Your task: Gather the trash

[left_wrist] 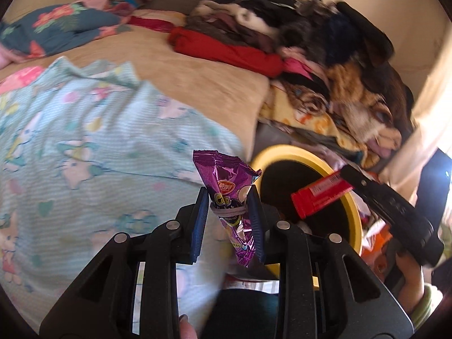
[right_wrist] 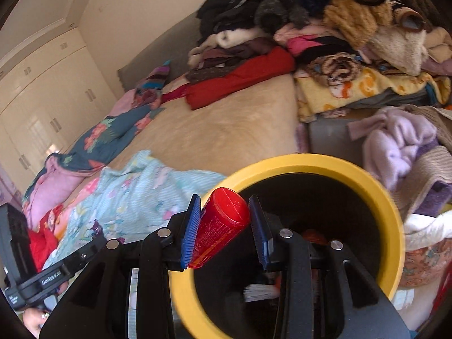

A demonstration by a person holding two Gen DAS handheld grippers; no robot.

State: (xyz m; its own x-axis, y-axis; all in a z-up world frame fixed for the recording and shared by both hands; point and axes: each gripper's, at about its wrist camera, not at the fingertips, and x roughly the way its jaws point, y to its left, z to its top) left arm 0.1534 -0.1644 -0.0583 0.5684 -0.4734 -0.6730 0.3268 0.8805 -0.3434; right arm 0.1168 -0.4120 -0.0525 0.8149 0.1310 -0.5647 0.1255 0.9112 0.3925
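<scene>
Presently: right tongs (right_wrist: 224, 214) pinching red tube (right_wrist: 220, 230) over yellow-rimmed bin (right_wrist: 392, 226) for dropping; left tongs (left_wrist: 229, 206) pinching purple wrapper (left_wrist: 230, 197) beside it, above the bed (left_wrist: 197, 79).

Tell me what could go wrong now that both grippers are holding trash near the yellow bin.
The right gripper holds the red tube over the yellow bin's near rim, not its middle, so a release now might bounce it out onto the bed. The left gripper pinches the purple snack wrapper short of the bin; the slick foil could slip. With both grippers converging on one opening, they might collide.
</scene>
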